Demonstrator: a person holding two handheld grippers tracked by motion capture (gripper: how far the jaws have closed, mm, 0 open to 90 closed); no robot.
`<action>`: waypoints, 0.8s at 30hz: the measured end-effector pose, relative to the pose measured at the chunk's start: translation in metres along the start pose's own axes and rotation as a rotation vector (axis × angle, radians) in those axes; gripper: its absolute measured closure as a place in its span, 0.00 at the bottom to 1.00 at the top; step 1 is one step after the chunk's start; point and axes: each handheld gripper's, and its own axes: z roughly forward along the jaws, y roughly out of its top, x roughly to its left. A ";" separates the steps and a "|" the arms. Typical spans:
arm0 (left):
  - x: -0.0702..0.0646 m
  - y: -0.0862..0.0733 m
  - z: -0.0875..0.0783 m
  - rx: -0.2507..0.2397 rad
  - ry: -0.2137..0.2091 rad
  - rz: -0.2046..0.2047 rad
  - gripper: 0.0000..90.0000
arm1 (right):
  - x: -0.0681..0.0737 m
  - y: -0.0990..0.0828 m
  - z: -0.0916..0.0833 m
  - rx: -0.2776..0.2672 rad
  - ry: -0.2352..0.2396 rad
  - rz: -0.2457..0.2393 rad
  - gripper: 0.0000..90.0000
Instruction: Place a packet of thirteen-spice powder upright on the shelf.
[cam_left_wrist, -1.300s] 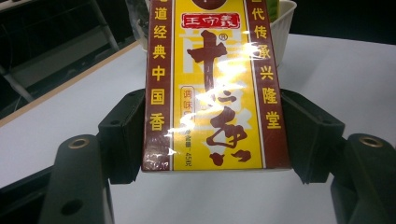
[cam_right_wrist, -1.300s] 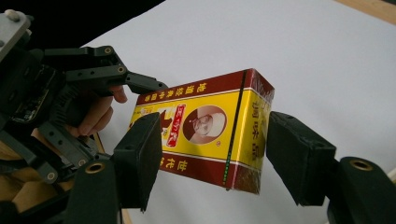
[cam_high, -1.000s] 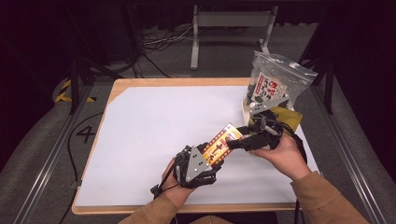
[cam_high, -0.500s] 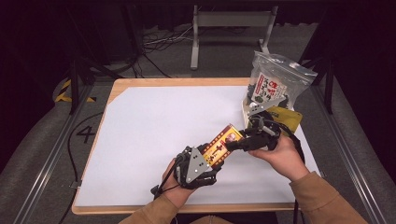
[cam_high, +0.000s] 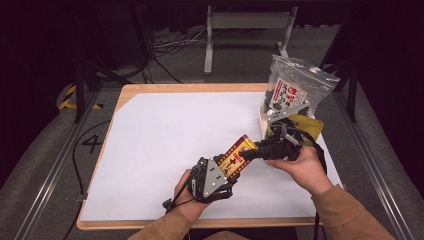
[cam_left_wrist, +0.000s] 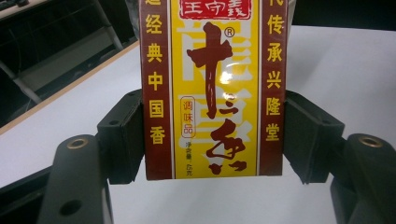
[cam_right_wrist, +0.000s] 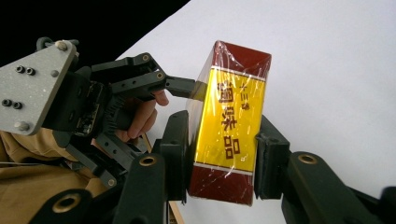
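Now both grippers clamp the box (cam_high: 236, 157) at lower centre; right gripper (cam_high: 260, 150) has slid slightly left since a second ago — handover looks underway, left gripper (cam_high: 227, 167) not releasing yet.

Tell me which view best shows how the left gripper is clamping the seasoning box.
The left gripper view: both pads press flat on the seasoning box at its red side edges. The right gripper view shows the left gripper meeting the box from the side. The high view shows it small, under the grey plate.
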 end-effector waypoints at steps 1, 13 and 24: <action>0.000 0.000 0.000 0.003 0.004 0.010 0.35 | 0.000 0.000 0.000 0.001 -0.002 -0.001 0.72; 0.017 -0.003 0.006 0.034 -0.132 -0.107 0.14 | 0.006 0.001 -0.003 -0.003 -0.019 -0.035 0.75; 0.031 -0.008 -0.002 0.038 -0.157 -0.130 0.09 | 0.015 0.005 -0.026 -0.008 -0.119 -0.148 0.76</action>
